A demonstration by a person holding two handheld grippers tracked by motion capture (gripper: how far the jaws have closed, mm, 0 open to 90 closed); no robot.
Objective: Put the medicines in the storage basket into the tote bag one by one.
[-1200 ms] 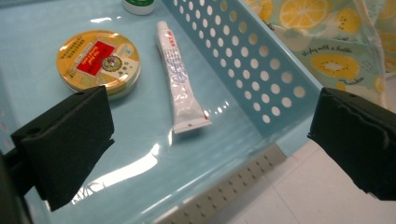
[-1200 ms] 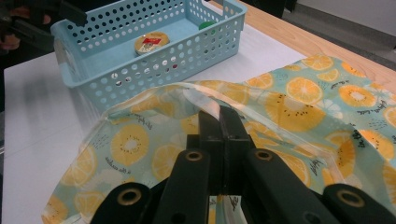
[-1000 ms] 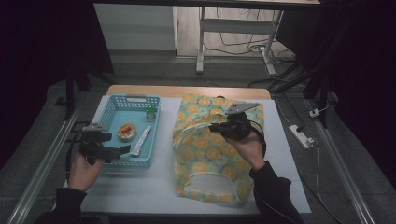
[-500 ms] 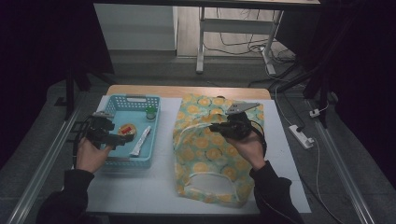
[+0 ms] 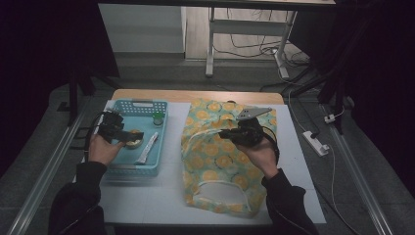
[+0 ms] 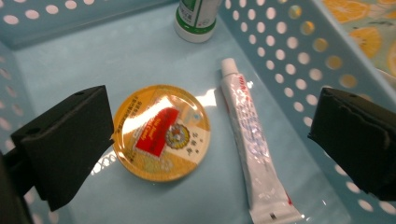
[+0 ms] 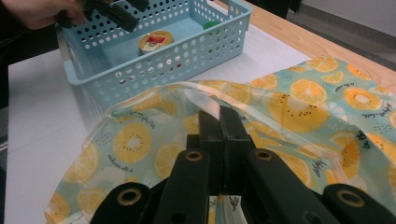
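in the basket (image 5: 113, 169) one tin (image 6: 161, 132), one tube (image 6: 254, 154), one bottle (image 6: 196, 18); left tongs (image 6: 210, 140) wide, right tongs (image 7: 219, 122) on bag (image 5: 215, 156)

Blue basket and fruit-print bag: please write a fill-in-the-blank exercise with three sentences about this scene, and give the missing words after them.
1. The round tin lies inside the blue ____.
2. Beside the tin lies a white ____ with its cap toward the green-capped bottle.
3. The right gripper is shut on the rim of the ____, while the left gripper is open above the tin.

Missing words: basket; tube; bag
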